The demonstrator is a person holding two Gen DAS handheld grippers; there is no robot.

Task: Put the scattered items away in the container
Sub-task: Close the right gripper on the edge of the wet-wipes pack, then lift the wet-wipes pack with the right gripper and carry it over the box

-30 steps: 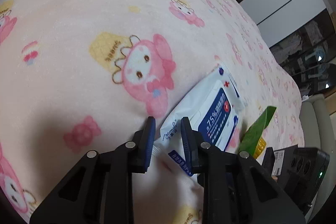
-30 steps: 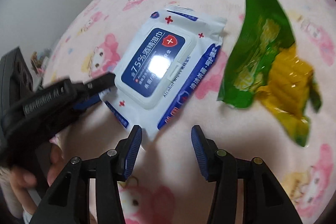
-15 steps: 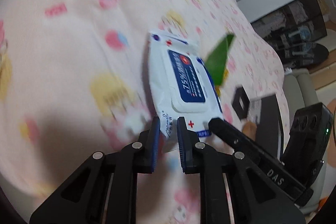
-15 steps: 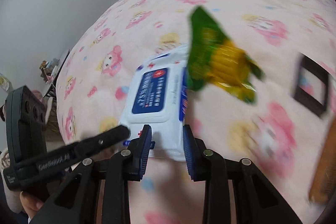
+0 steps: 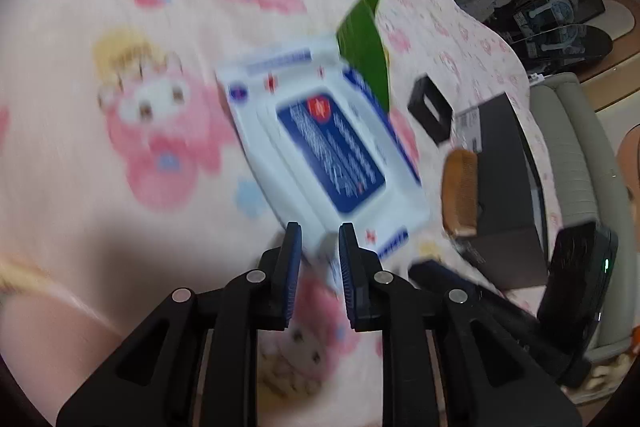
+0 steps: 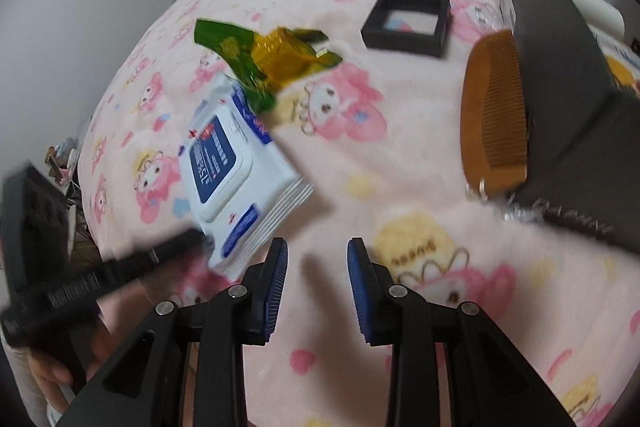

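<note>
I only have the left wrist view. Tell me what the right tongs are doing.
Observer: The right tongs are open and empty, over the blanket.
Operator: Report on the green bag behind the wipes.
Observer: The snack bag has a yellow middle, and its green end overlaps the far corner of the wipes pack.
Operator: Check the comb.
Observer: The wooden comb has a small metal ring at its near end.
</note>
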